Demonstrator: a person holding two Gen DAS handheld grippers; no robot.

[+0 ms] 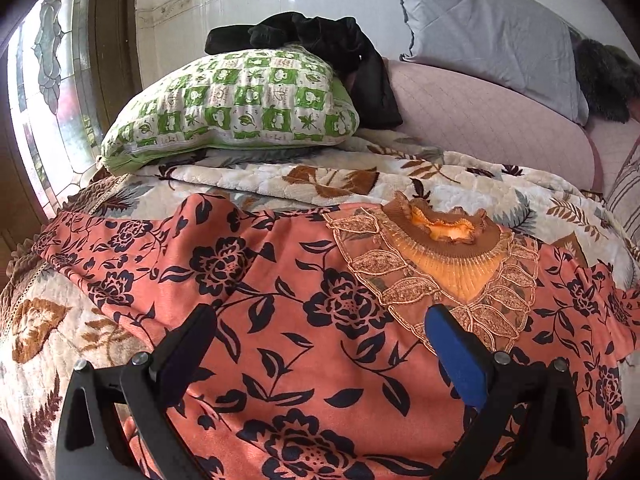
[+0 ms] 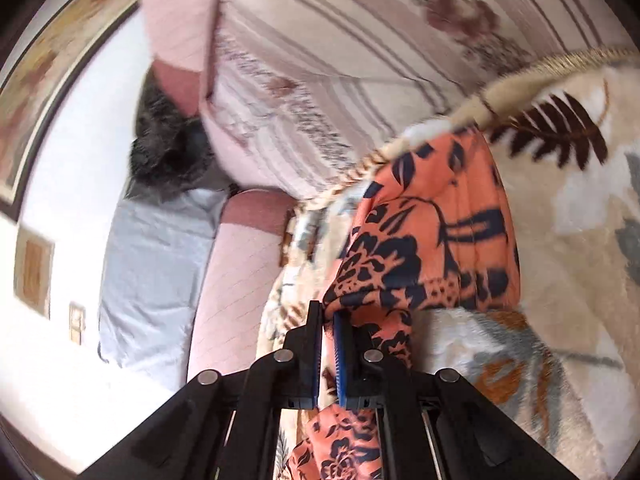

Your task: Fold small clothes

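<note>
Left gripper [image 1: 318, 330] hovers nearest the lens, fingers wide apart, holding nothing, directly over the orange floral blouse [image 1: 280, 320]. The blouse lies spread on the leaf-patterned blanket [image 1: 400, 176], long axis running left to right, beaded collar [image 1: 444, 252] beyond the blue pad. Right gripper [image 2: 328, 332] is clamped on the blouse's right sleeve [image 2: 424, 240], so the fold likely carries that sleeve leftward.

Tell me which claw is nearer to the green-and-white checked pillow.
Left. The left claw hangs open over the orange floral garment, facing the green-and-white checked pillow beyond. The right claw grips fabric; no such pillow shows there.
</note>
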